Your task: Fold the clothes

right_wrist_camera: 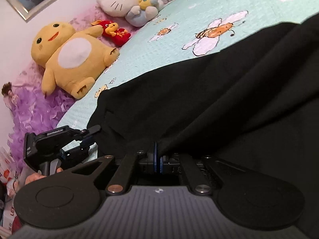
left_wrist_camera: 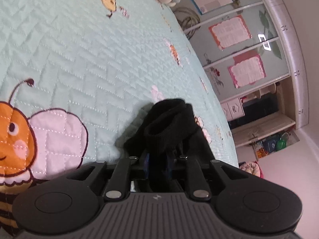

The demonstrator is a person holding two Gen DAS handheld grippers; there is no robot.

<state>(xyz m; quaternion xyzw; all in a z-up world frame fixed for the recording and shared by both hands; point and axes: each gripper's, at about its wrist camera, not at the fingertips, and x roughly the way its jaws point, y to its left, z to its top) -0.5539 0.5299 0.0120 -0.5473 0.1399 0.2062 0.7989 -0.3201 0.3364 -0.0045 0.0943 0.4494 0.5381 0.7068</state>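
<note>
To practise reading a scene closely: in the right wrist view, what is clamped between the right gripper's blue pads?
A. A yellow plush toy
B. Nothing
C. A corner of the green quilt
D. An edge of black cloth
D: the right gripper has its blue pads pressed together on an edge of the black garment, which spreads away over the quilt.

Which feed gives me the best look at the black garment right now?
The right wrist view: the black garment spreads across the quilt there, its edge pinched in the right gripper. The left wrist view shows only a bunched ribbed cuff between the left gripper's jaws.
</note>
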